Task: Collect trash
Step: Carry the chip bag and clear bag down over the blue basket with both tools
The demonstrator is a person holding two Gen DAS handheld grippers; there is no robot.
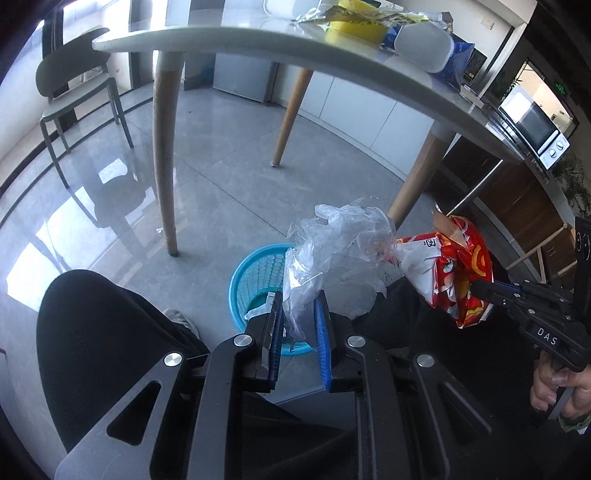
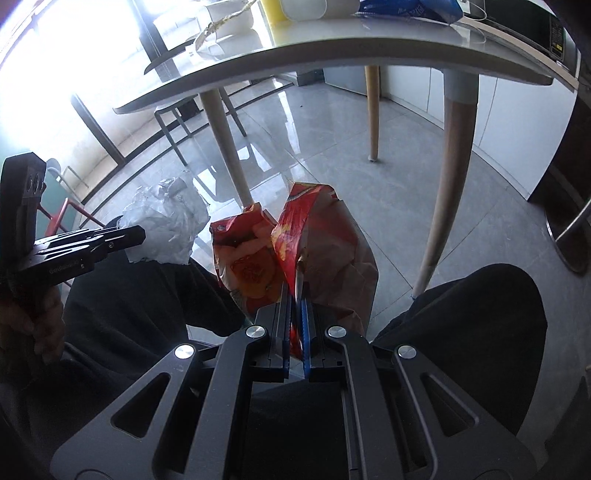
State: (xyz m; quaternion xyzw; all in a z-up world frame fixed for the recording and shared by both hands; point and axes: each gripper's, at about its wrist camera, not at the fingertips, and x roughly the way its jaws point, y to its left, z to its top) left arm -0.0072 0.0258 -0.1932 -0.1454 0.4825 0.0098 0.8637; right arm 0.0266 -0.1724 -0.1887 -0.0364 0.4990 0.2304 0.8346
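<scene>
My left gripper (image 1: 299, 306) is shut on a crumpled clear plastic bag (image 1: 340, 254), which hangs just above a blue basket (image 1: 247, 280) on the floor. The basket holds a scrap of white paper. My right gripper (image 2: 296, 291) is shut on a red snack bag (image 2: 314, 236), held beside the plastic bag (image 2: 166, 229). From the left wrist view the red snack bag (image 1: 458, 273) hangs to the right of the basket with the right gripper (image 1: 480, 288) pinching its edge. The left gripper (image 2: 136, 232) shows at the left of the right wrist view.
A white round table (image 1: 258, 40) on wooden legs (image 1: 164, 158) stands ahead, with yellow and blue packaging (image 1: 351, 26) and a white box (image 1: 424, 48) on top. A green chair (image 1: 74, 96) is far left. The person's dark-clothed knees (image 1: 103, 332) flank the basket. A microwave (image 1: 532, 125) sits right.
</scene>
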